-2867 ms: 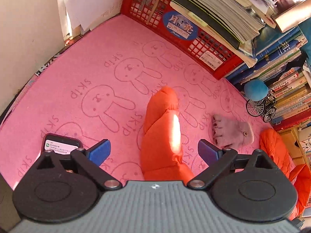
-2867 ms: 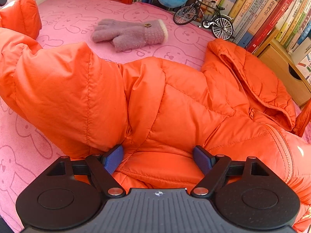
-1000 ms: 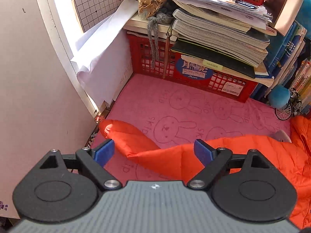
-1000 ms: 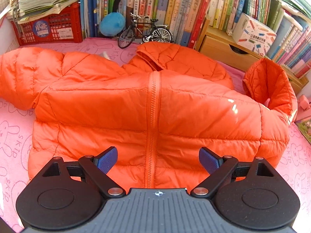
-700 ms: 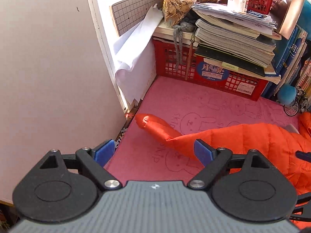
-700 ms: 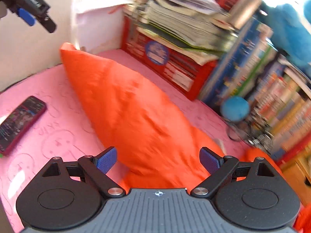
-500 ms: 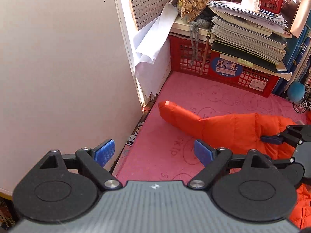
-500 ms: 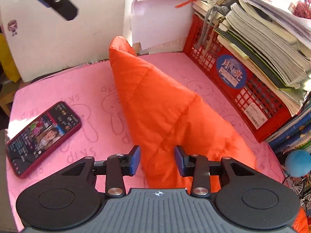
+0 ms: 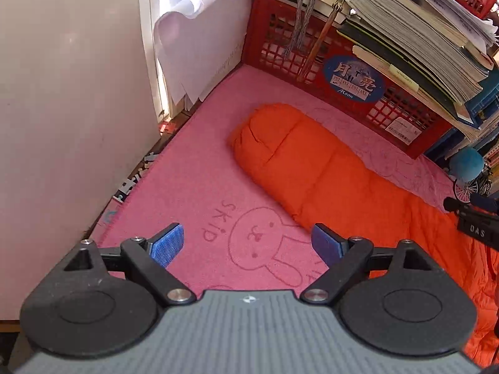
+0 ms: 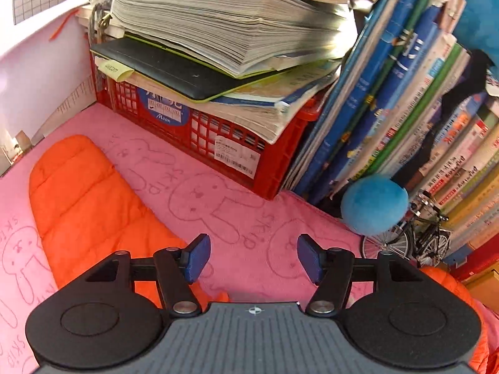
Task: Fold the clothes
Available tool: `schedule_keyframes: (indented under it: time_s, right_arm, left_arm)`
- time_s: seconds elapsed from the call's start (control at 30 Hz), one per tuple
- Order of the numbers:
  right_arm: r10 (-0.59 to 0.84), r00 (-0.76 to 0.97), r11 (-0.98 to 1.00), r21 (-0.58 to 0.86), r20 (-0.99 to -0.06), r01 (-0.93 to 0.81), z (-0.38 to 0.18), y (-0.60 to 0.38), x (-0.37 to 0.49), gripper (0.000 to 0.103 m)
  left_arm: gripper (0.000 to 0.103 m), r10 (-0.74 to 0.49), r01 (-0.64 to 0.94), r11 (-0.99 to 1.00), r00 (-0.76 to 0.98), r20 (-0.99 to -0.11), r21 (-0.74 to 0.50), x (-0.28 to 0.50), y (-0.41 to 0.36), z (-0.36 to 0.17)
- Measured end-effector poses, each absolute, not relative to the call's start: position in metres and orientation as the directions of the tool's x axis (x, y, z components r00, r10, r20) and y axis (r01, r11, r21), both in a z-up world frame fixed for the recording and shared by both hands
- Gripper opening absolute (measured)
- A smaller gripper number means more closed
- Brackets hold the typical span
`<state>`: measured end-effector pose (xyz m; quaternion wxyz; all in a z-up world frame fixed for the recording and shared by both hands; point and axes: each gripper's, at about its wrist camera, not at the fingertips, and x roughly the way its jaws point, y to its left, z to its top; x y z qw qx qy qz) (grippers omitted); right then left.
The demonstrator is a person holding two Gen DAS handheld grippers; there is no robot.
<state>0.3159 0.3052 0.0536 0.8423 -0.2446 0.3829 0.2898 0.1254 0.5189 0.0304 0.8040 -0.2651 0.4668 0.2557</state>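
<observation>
An orange puffer jacket lies on a pink rabbit-print towel [image 9: 193, 187]. Its sleeve [image 9: 299, 159] stretches flat toward the far left corner, in front of a red crate. My left gripper [image 9: 249, 243] is open above bare towel, just short of the sleeve, with nothing between its blue pads. In the right wrist view the same sleeve [image 10: 84, 193] lies to the left. My right gripper [image 10: 254, 260] hangs over pink towel beside it; its jaws are opening and hold nothing. Part of the right gripper [image 9: 477, 218] shows at the left view's right edge.
A red crate [image 9: 312, 53] topped with stacked books [image 10: 224, 28] stands at the back. Upright books [image 10: 421, 109], a blue plush ball [image 10: 374, 204] and a toy bicycle [image 10: 411, 240] fill the right. A white wall [image 9: 62, 93] borders the left edge.
The right gripper closed on the sleeve, carried it leftward, then let go and swung right. The sleeve now lies flat. The left gripper dropped lower toward the towel, still open.
</observation>
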Motion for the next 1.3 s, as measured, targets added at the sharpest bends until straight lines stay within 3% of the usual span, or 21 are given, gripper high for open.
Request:
schedule_keyframes:
  time_s: [0.13,0.33,0.4,0.47,0.53,0.6,0.83,1.07,1.2,1.3]
  right_arm:
    - [0.28,0.567,0.746,-0.196,-0.774,-0.636,0.063,0.254,0.29,0.067]
    - [0.145,0.635,0.833,-0.253,-0.759,-0.492,0.08,0.167,0.265,0.075]
    - [0.089,0.649,0.858,-0.274,-0.755,-0.436,0.085,0.138,0.26,0.078]
    - [0.032,0.652,0.883,-0.285,-0.757,-0.374,0.089,0.112,0.258,0.078]
    - [-0.023,0.647,0.906,-0.289,-0.762,-0.309,0.09,0.087,0.258,0.078]
    - [-0.064,0.639,0.927,-0.284,-0.767,-0.247,0.089,0.065,0.257,0.078]
    - [-0.073,0.644,0.935,-0.277,-0.762,-0.221,0.086,0.046,0.249,0.082]
    - [-0.039,0.655,0.923,-0.279,-0.755,-0.266,0.091,0.055,0.245,0.083]
    - [-0.058,0.672,0.915,-0.309,-0.738,-0.26,0.098,0.05,0.239,0.084]
    - [-0.082,0.664,0.928,-0.3,-0.743,-0.221,0.1,0.035,0.234,0.085]
  left_arm:
    - [0.09,0.144,-0.707,0.669,0.425,-0.894,-0.229,0.157,0.529,0.001]
    - [0.09,0.177,-0.769,0.612,0.363,-0.915,-0.186,0.201,0.535,-0.033]
    - [0.097,0.199,-0.78,0.604,0.345,-0.917,-0.163,0.21,0.533,-0.038]
    - [0.082,0.226,-0.789,0.602,0.312,-0.923,-0.12,0.217,0.528,-0.036]
    - [0.032,0.223,-0.798,0.582,0.342,-0.913,-0.156,0.214,0.528,-0.026]
    - [0.014,0.222,-0.804,0.562,0.371,-0.902,-0.193,0.211,0.528,-0.016]
    - [0.013,0.319,-0.81,0.54,0.45,-0.834,-0.23,0.183,0.531,0.037]
    - [0.009,0.392,-0.859,0.481,0.391,-0.833,-0.176,0.152,0.537,0.03]
    - [0.006,0.498,-0.888,0.454,0.319,-0.806,-0.072,0.143,0.557,0.037]
    - [0.007,0.465,-0.873,0.479,0.342,-0.816,-0.093,0.14,0.569,0.043]
